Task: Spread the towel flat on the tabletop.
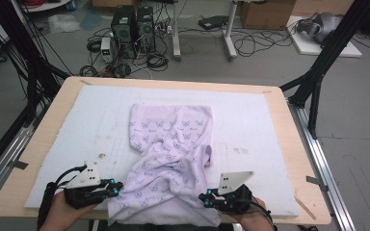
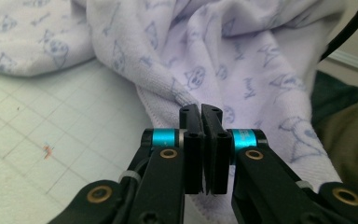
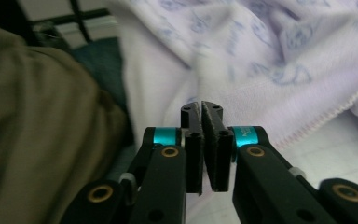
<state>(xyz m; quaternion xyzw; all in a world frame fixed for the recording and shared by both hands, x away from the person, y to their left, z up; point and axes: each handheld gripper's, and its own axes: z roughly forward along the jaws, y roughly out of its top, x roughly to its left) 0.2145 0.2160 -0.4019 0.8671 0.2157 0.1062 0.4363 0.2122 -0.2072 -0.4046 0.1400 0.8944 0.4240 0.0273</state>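
Note:
A lavender garment (image 1: 171,139) printed with small cat faces lies rumpled on the white foam mat (image 1: 86,125), and its near end hangs over the table's front edge. My left gripper (image 1: 117,186) sits at the garment's near-left edge, pointing right. In the left gripper view the gripper (image 2: 200,109) has its jaws pressed together on the stitched hem of the garment (image 2: 242,56). My right gripper (image 1: 203,197) is at the near-right edge, pointing left. In the right gripper view that gripper (image 3: 201,107) is likewise shut at the edge of the garment (image 3: 270,46).
The mat covers most of a wooden table (image 1: 298,144). A person's olive clothing (image 3: 28,116) is close behind the front edge. Beyond the table are computer towers (image 1: 132,29), loose cables and black frame legs (image 1: 318,72).

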